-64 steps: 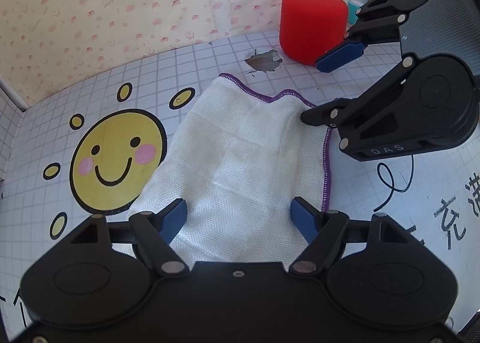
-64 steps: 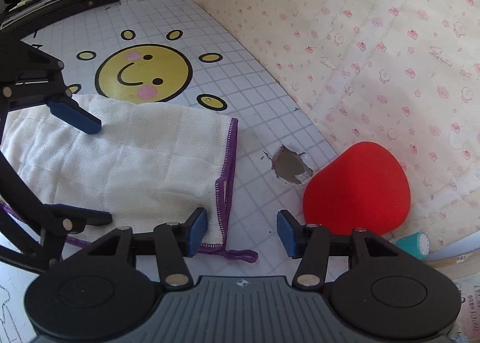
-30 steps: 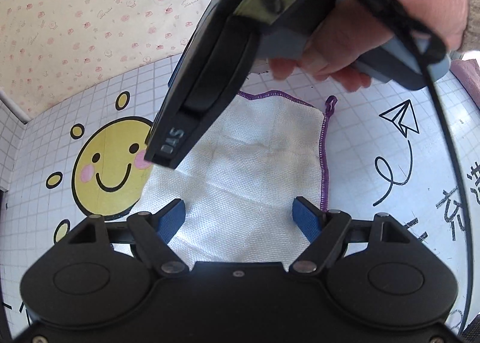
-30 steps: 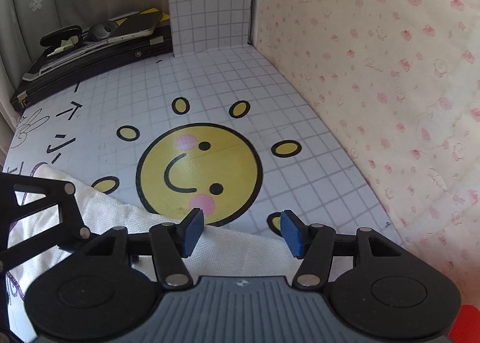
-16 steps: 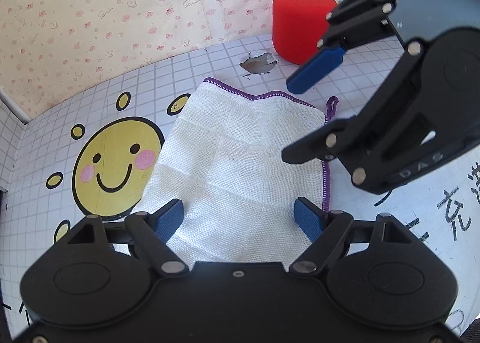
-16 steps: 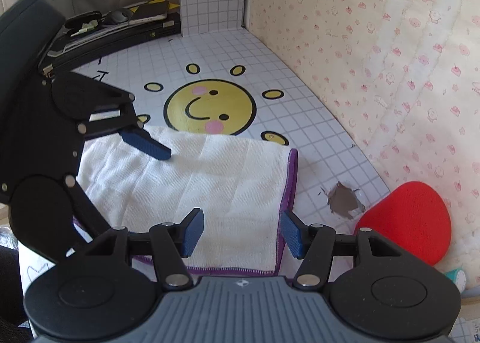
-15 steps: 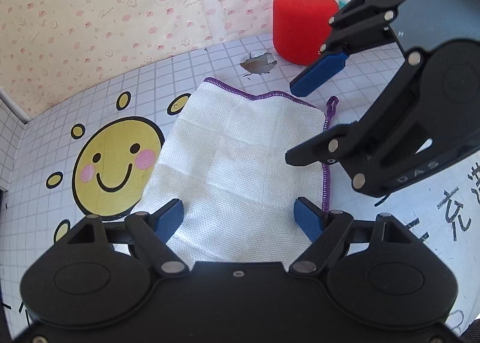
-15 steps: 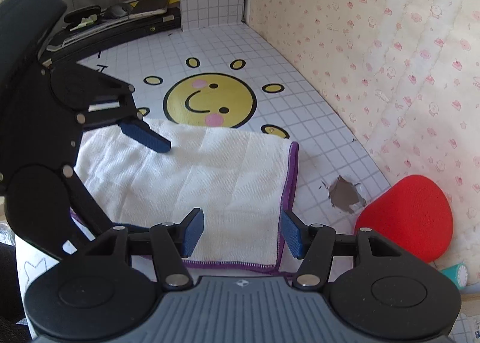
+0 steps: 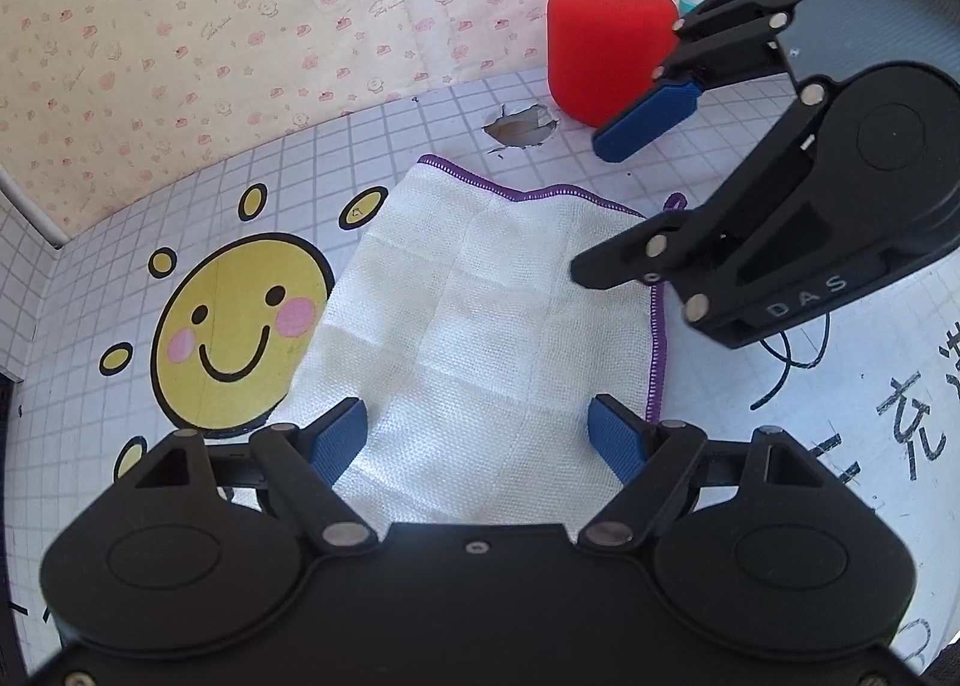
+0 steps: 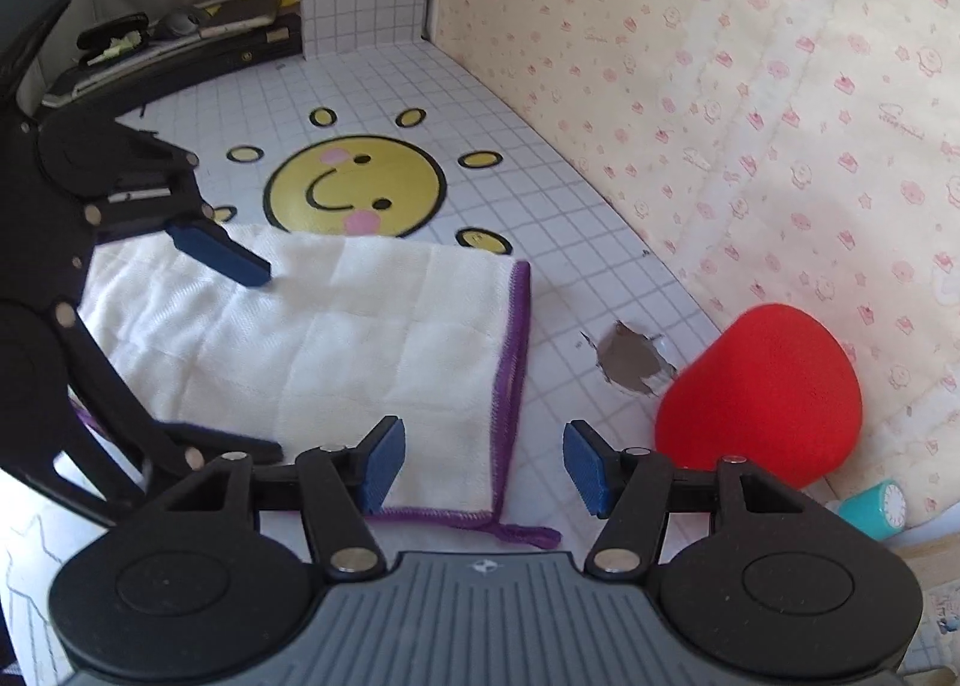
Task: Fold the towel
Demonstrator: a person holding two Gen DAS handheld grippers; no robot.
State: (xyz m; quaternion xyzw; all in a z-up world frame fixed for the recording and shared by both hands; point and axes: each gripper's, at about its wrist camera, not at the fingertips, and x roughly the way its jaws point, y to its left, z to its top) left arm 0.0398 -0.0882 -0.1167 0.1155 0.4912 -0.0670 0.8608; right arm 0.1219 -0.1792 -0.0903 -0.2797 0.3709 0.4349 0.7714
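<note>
A white towel [image 9: 480,320] with a purple hem lies folded flat on the gridded mat; it also shows in the right wrist view [image 10: 336,338]. My left gripper [image 9: 477,437] is open and empty, its fingers straddling the towel's near end just above it. My right gripper [image 10: 483,467] is open and empty, hovering over the towel's hemmed corner with the purple loop [image 10: 528,533]. The right gripper also shows in the left wrist view [image 9: 612,206], its jaws wide apart over the towel's far right corner.
A red cylinder [image 9: 606,56] stands by the patterned back wall [image 9: 240,26], next to a torn hole in the mat [image 9: 519,125]. A yellow smiley print [image 9: 240,326] lies left of the towel. A small teal object [image 10: 876,512] sits behind the cylinder. Black clutter [image 10: 180,38] lines the far edge.
The right gripper swung over the towel toward the smiley, then came back to the hemmed corner near the red cylinder. The left gripper and the towel have stayed put.
</note>
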